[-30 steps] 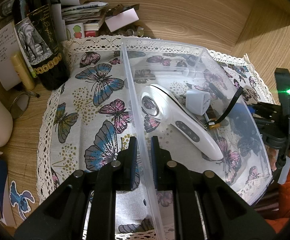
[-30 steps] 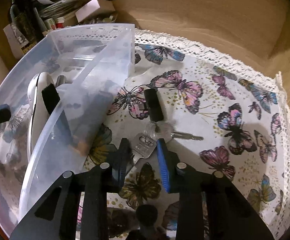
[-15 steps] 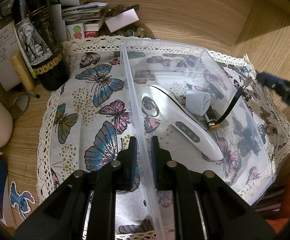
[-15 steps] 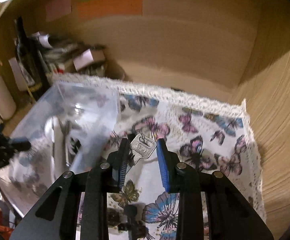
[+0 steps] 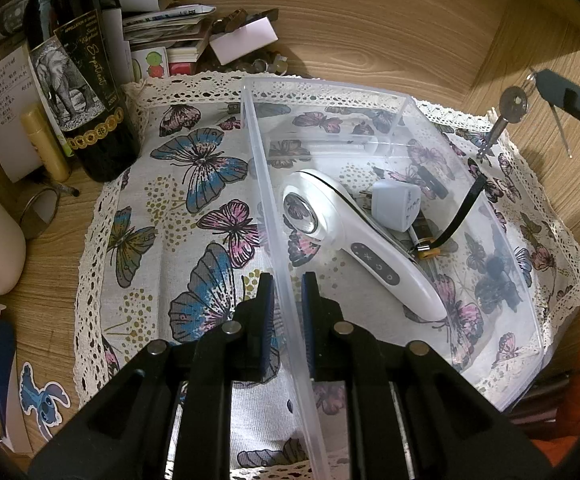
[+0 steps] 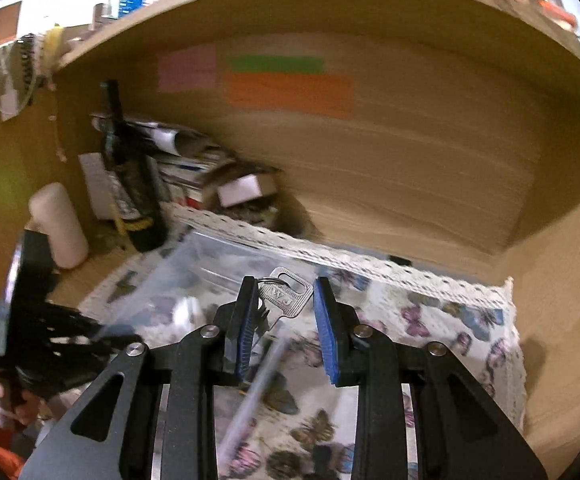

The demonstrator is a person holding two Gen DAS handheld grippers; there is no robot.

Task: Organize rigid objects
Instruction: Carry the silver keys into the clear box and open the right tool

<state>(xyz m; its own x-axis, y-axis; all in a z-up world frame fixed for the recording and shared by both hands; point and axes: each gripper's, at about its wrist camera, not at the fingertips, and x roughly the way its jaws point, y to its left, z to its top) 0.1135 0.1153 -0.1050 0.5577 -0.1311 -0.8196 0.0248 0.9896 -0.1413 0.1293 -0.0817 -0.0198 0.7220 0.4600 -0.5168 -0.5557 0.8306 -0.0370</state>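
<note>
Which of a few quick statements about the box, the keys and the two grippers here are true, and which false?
1. The left gripper straddles a wall of the clear box. True.
2. The keys lie on the cloth. False: they hang in the air from the right gripper.
3. A white handheld device lies inside the box. True.
4. The box holds nothing but the device. False: a white plug adapter sits beside it.
5. A dark bottle stands outside the box. True.
</note>
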